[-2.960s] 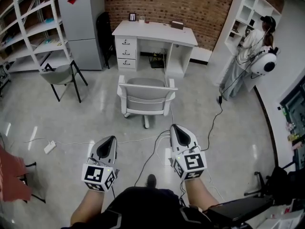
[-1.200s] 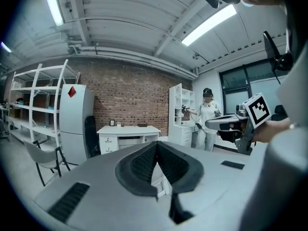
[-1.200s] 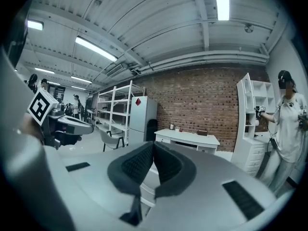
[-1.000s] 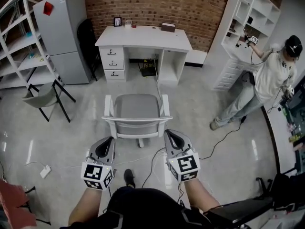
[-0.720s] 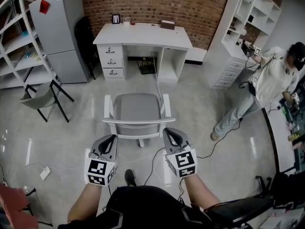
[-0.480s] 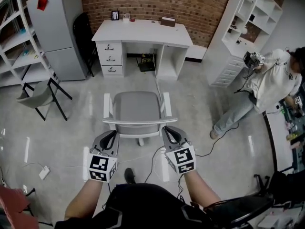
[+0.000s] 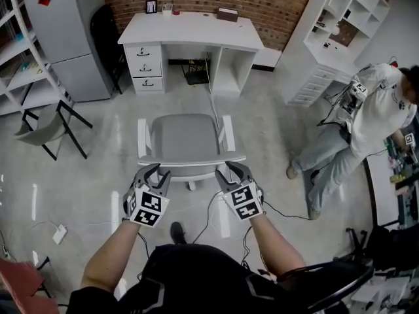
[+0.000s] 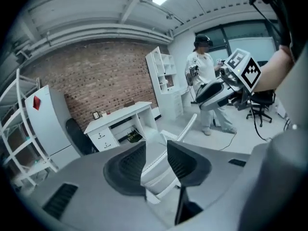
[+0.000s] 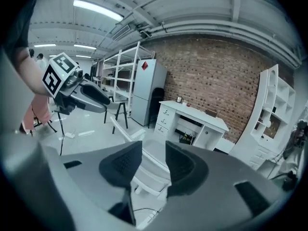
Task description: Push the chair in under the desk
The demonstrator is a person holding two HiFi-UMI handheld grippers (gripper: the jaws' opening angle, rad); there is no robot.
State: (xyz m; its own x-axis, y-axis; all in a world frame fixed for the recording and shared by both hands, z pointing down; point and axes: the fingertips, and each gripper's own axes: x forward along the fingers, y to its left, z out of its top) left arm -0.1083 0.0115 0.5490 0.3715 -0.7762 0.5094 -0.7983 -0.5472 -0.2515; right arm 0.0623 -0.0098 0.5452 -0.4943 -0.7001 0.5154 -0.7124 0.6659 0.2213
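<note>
Lowered toward the office chair (image 7: 183, 135), my left gripper (image 7: 152, 173) and right gripper (image 7: 230, 171) have just opened and grip nothing. Its backrest rail (image 7: 190, 161) lies crosswise just ahead, equally near both.

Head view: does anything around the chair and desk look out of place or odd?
The chair stands pulled out on the open floor, clear of the desk, not tucked under. Loose cables trail across the floor near its base, which might catch them. Nothing looks spilled or damaged.
</note>
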